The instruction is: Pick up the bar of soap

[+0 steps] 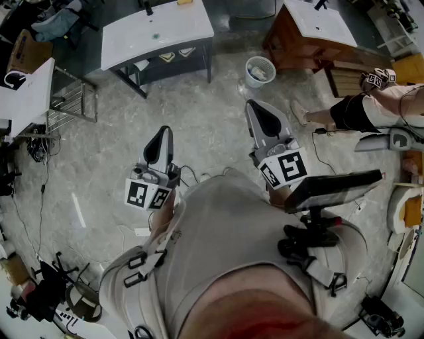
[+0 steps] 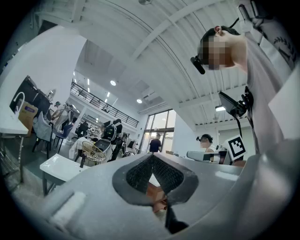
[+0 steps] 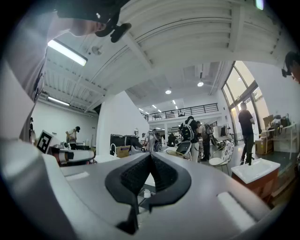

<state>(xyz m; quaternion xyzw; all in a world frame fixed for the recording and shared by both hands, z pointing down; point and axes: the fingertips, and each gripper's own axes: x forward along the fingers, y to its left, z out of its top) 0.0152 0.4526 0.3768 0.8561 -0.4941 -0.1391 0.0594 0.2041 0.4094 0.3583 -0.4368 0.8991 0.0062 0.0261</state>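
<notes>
I see no bar of soap that I can be sure of. A small yellowish thing [image 1: 185, 2] lies at the far edge of the white washbasin top [image 1: 159, 33]; what it is I cannot tell. My left gripper [image 1: 159, 144] is held at waist height over the floor, black jaws closed together and empty. My right gripper [image 1: 264, 121] is held beside it, a little further forward, also shut and empty. In the left gripper view the left gripper [image 2: 152, 157] has its pads meeting at the tips; in the right gripper view the right gripper [image 3: 150, 157] shows the same. Both point up into the hall.
A wooden vanity with a white basin [image 1: 317, 26] stands far right, a wastebasket [image 1: 260, 70] on the floor between the two stands. Another person [image 1: 361, 109] stands at the right. A white table [image 1: 26, 93] and cables [image 1: 36, 149] are at the left. People [image 3: 244, 129] stand in the hall.
</notes>
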